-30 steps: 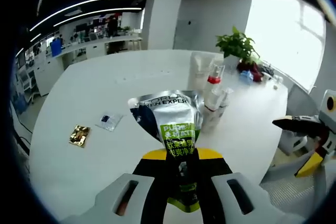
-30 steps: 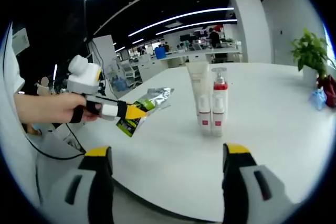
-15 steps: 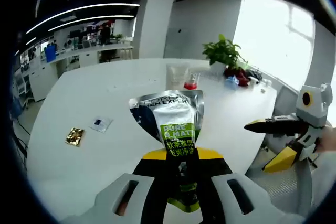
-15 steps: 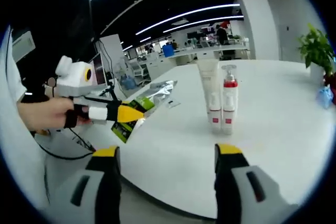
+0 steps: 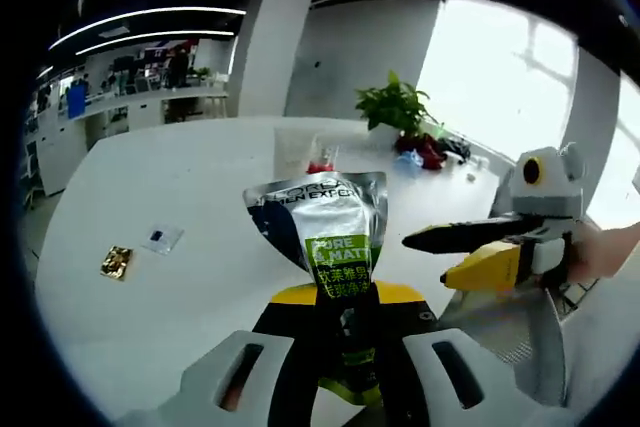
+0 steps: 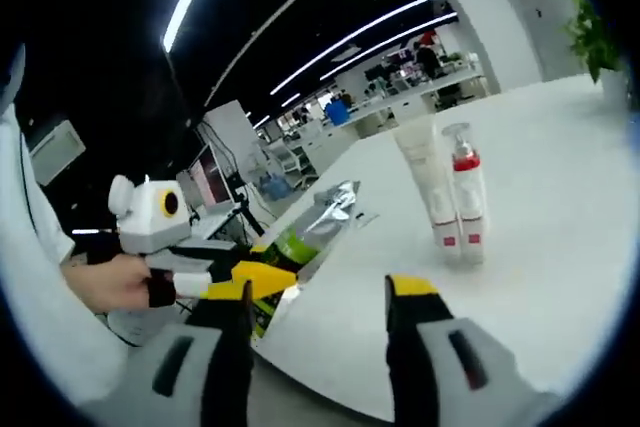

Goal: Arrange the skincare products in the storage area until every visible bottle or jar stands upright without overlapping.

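Note:
My left gripper (image 5: 345,309) is shut on the bottom of a silver pouch with a green label (image 5: 325,229), holding it upright above the white table (image 5: 180,197). Behind the pouch stand a white tube (image 5: 297,150) and a pump bottle with a red collar (image 5: 322,161), both partly hidden. My right gripper (image 5: 470,247) comes in from the right, close beside the pouch. In the right gripper view its own jaws (image 6: 322,292) stand open with nothing between them. There the left gripper (image 6: 225,277) holds the pouch (image 6: 318,225), and the tube (image 6: 426,182) and pump bottle (image 6: 466,197) stand upright side by side.
A small gold sachet (image 5: 115,261) and a small white sachet (image 5: 160,238) lie flat on the table's left part. A potted plant (image 5: 393,107) and small items stand at the far edge. A hand (image 6: 108,282) grips the left gripper off the table's near edge.
The right gripper has come closer to the pouch and the left gripper. The pouch stays gripped as before; both views have turned, shifting the tube and pump bottle in the picture.

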Demonstrator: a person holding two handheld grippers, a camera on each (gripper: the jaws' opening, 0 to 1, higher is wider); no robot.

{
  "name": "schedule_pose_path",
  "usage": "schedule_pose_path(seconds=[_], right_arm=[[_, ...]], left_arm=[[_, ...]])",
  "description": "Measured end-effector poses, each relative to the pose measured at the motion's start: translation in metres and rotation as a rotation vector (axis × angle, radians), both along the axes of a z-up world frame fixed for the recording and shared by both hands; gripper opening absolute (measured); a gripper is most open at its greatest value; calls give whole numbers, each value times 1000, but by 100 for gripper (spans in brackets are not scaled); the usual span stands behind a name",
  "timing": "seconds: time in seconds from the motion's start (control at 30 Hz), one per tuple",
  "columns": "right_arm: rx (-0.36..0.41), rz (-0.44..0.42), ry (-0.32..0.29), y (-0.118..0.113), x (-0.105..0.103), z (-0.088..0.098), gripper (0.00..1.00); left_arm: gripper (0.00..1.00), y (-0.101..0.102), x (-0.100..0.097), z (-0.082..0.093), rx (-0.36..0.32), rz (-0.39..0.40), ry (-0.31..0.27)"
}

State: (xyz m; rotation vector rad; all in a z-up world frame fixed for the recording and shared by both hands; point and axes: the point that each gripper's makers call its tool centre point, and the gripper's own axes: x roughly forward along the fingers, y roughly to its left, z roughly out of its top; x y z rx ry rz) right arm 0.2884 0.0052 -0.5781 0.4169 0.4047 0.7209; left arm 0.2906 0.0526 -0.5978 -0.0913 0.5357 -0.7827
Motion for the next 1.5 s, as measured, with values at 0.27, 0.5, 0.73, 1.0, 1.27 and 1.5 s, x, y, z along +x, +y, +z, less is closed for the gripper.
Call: schedule_pose_path(seconds=[0.27, 0.5, 0.73, 1.0, 1.27, 1.5], right_arm=[[139, -46, 16, 10, 24, 14, 38], [182, -68, 50, 9, 25, 13, 19], [312, -83, 104, 6, 25, 22, 11], [326, -32, 100, 11, 18, 29, 1], [344, -27, 118, 9, 15, 27, 1], [361, 56, 89, 11, 7, 41, 1]], left_arm=[[14, -6, -11, 9, -23, -37, -12], [14, -6, -13, 11, -39, -42, -6], [18, -8, -14, 12, -61, -51, -2], [45, -14, -16, 7, -52, -109, -14], [46, -12, -17, 8, -32, -141, -35], [62, 3, -12, 9, -44, -153, -5]])
